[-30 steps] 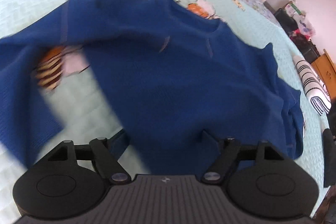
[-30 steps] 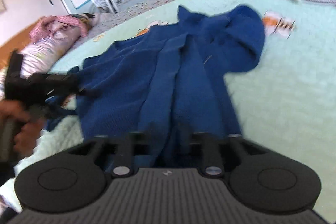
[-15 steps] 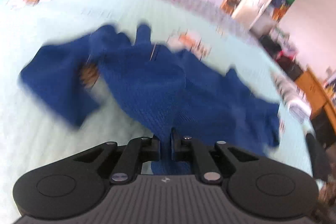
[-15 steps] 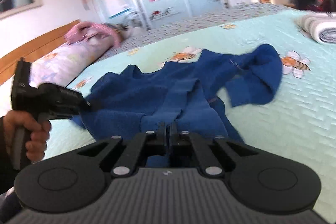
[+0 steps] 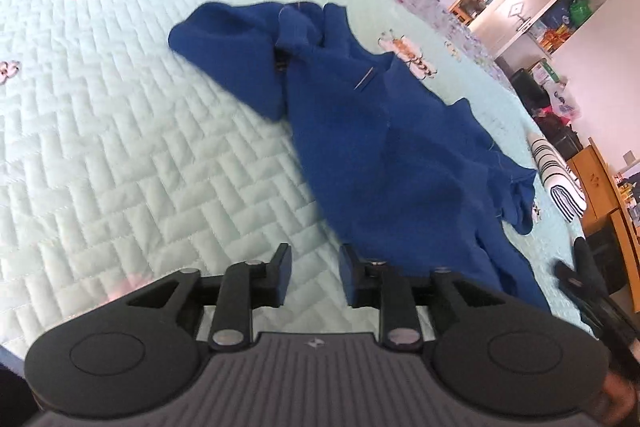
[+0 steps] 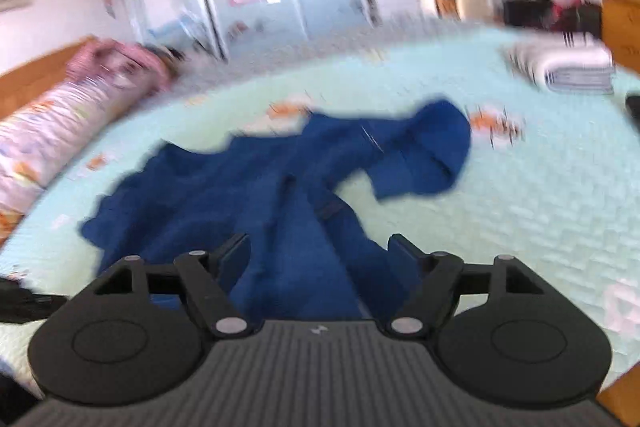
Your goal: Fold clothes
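Observation:
A dark blue sweater [image 5: 400, 147] lies crumpled on the mint quilted bedspread [image 5: 140, 147], one sleeve bunched at its far end. My left gripper [image 5: 312, 267] hovers over bare quilt at the sweater's near left edge. Its jaws are opening and hold nothing; the right finger [image 5: 352, 271] sits just beside the cloth. The right wrist view is blurred. There the sweater [image 6: 280, 195] stretches away from my right gripper [image 6: 320, 255], whose jaws are opening wide above the near hem, with cloth seen between them but not pinched.
A folded striped cloth [image 5: 560, 179] rests near the bed's far right side, beside wooden furniture [image 5: 604, 187]. A pink patterned bolster [image 6: 60, 131] lies along the wooden headboard. Wardrobes and cluttered shelves [image 5: 520, 7] stand beyond the bed.
Half a second ago both grippers were shut on the sweater's near hem. Both have let go and opened, and the left one has swung leftward off the cloth.

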The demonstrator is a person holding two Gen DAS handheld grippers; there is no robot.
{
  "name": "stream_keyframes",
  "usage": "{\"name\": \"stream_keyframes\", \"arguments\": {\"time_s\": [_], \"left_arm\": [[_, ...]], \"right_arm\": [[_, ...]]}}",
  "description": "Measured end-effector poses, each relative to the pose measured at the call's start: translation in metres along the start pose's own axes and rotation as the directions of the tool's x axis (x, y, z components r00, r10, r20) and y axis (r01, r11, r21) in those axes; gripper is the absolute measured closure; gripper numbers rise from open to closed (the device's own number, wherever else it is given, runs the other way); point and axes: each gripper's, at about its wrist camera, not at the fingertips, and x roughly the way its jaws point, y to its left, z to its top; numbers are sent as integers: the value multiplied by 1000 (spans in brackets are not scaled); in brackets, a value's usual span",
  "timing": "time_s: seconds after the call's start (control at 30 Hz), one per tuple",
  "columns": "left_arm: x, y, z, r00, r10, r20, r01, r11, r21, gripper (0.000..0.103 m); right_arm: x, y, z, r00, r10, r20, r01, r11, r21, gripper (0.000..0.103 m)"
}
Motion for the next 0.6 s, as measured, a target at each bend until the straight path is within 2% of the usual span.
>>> {"name": "stream_keyframes", "arguments": {"time_s": [0.07, 0.1, 0.13, 0.17, 0.2, 0.27, 0.33, 0.43, 0.53, 0.6], "left_arm": [[0, -4, -2, 1000, -7, 0, 7, 1000, 14, 71], [-1, -5, -3, 1000, -13, -3, 13, 1000, 20, 71], [-1, -8, -4, 1000, -19, -7, 19, 999, 32, 71], [-2, -11, -5, 1000, -24, -11, 24, 999, 46, 70], [-2, -15, -6, 1000, -26, -14, 27, 997, 66, 69], [-2, -23, -7, 999, -28, -18, 30, 994, 109, 67], [-1, -30, -7, 999, -30, -19, 32, 990, 140, 64], [2, -37, -8, 999, -42, -20, 44, 987, 152, 64], [4, -45, -10, 999, -47, -18, 49, 984, 170, 64], [9, -52, -9, 998, -49, -25, 53, 981, 188, 64]], "right_arm": [[24, -3, 0, 998, -10, -59, 11, 1000, 26, 28], [32, 2, -3, 997, -6, -75, 8, 1000, 21, 36], [39, 6, -5, 996, -2, -91, 4, 1000, 15, 45], [47, 11, -8, 994, 1, -107, 0, 1000, 10, 67], [54, 15, -10, 992, 5, -123, -4, 1000, 4, 81], [58, 25, -15, 992, 6, -127, -8, 1000, -16, 94], [41, 35, -19, 994, 54, -95, -58, 997, -41, 98], [10, 53, -26, 988, 148, -43, -152, 980, -125, 98], [-13, 72, -41, 980, 195, -40, -199, 952, -233, 98], [-17, 78, -51, 976, 208, -58, -216, 941, -261, 98]]}}
